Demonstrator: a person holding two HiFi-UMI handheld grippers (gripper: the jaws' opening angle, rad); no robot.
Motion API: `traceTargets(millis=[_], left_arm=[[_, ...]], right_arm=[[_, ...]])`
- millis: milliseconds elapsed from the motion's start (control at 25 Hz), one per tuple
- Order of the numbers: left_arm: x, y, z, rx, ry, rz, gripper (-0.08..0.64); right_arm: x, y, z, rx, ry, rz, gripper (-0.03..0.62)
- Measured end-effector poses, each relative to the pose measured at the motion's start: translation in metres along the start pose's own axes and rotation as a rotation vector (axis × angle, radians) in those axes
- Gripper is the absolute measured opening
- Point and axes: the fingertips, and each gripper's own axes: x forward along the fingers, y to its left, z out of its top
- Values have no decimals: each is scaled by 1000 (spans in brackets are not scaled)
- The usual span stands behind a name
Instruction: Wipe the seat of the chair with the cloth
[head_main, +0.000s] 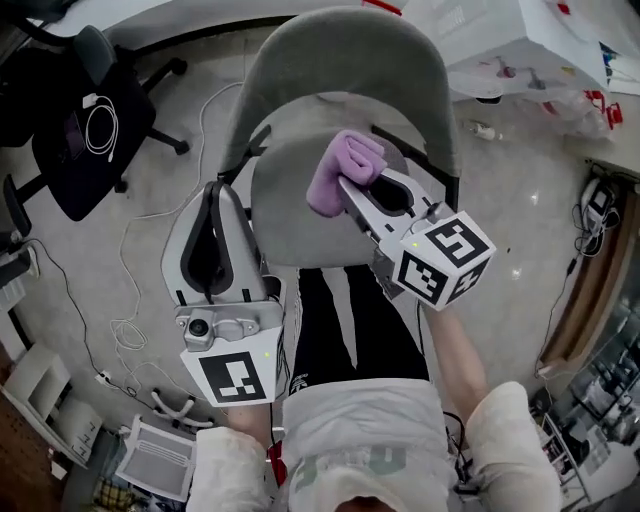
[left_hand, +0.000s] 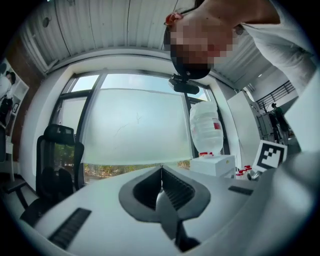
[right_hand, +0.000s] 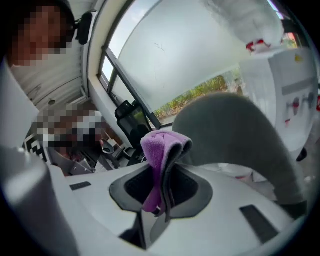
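The grey chair stands before me, its seat (head_main: 285, 225) below its curved backrest (head_main: 340, 60). My right gripper (head_main: 345, 185) hovers over the seat's right half, shut on a folded purple cloth (head_main: 342, 168). In the right gripper view the cloth (right_hand: 159, 150) sticks out from between the closed jaws, with the backrest (right_hand: 235, 130) behind it. My left gripper (head_main: 218, 192) is held at the seat's left edge. It is tilted upward, so the left gripper view shows the ceiling, and its jaws meet with nothing between them (left_hand: 161, 172).
A black office chair (head_main: 85, 130) stands at the left rear, with white cables (head_main: 130, 320) trailing over the floor. Plastic bags (head_main: 520, 40) lie at the right rear. A white vented unit (head_main: 160, 460) sits by my left foot. Shelving (head_main: 600, 390) lines the right side.
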Motion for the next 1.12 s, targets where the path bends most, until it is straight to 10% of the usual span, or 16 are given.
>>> traceTargets(millis=[440,1120], left_arm=[[-56,36,-159,-94,156,115,14],[-69,25,-201,-104,238,60,14]], right_arm=[[198,-46,-173,172,372,140,87],[258,-63,-250,346,567,107,87]])
